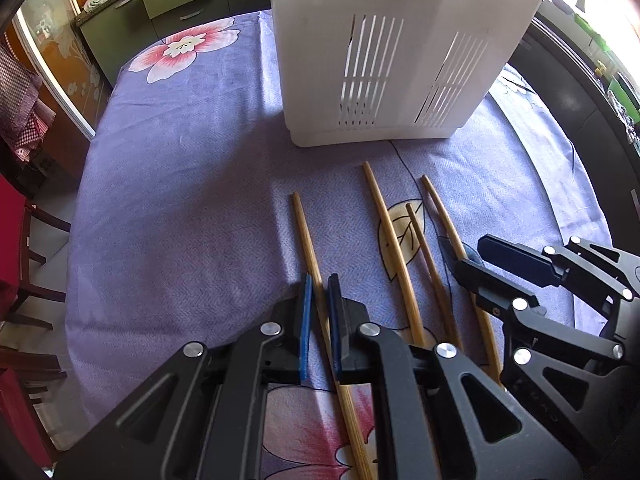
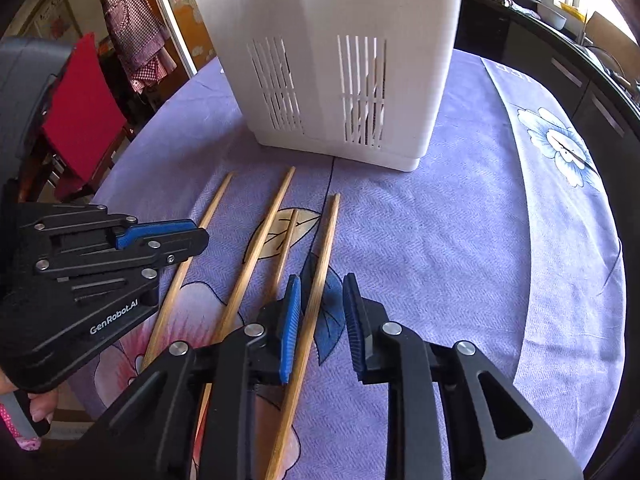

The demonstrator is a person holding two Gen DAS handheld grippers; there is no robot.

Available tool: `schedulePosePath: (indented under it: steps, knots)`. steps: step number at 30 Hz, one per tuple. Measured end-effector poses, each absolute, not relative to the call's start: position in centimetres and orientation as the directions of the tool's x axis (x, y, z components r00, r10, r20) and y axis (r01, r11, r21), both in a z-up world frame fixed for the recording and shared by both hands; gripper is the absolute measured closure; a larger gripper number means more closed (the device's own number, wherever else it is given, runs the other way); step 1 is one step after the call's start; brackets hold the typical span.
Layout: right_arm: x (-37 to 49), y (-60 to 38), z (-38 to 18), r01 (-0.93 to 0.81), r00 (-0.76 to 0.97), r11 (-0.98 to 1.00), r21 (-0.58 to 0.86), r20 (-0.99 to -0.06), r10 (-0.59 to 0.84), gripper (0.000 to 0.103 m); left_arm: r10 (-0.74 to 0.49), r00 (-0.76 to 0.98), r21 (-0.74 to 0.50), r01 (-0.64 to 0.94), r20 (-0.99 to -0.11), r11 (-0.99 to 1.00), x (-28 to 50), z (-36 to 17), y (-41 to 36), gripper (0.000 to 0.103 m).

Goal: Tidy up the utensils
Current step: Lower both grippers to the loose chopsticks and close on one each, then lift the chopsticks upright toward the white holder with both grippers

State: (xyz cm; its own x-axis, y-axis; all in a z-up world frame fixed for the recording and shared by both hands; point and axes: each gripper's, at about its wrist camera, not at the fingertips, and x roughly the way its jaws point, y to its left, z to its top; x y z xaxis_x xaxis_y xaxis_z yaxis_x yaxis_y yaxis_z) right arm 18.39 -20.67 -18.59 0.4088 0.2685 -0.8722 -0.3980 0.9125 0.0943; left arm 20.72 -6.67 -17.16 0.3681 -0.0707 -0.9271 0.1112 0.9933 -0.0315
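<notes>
Several bamboo chopsticks lie side by side on the purple floral tablecloth [image 1: 180, 184], pointing toward a tall white slotted utensil holder [image 1: 384, 52] that also shows in the right wrist view [image 2: 344, 60]. My left gripper [image 1: 319, 284] straddles the leftmost chopstick [image 1: 306, 236], jaws narrowly apart, pads beside it. My right gripper [image 2: 319, 284] is open around the rightmost chopstick [image 2: 324, 256], which lies close to the left pad. The right gripper also shows in the left wrist view [image 1: 480, 256], and the left gripper shows in the right wrist view [image 2: 192, 232].
Two more chopsticks [image 2: 264, 236] lie between the two grippers. A red chair [image 2: 80, 116] stands at the table's left. Dark cabinets [image 1: 184, 0] line the far wall and a counter [image 2: 580, 60] runs along the right.
</notes>
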Motion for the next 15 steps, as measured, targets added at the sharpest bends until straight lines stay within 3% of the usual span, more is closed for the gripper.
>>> schedulePosePath:
  steps: [8,15]
  knots:
    - [19.4,-18.4,-18.6,-0.398,0.423,0.917,0.019,-0.884,0.202,0.088,-0.075,0.385,-0.033,0.114,-0.92,0.993,20.4,-17.2,-6.6,0.094]
    - [19.5,-18.4,-18.7,-0.392,0.41,0.918,0.051,-0.884,0.224,0.096,-0.079,0.398,-0.038,0.111,-0.914,0.993,20.2,-17.2,-6.5,0.094]
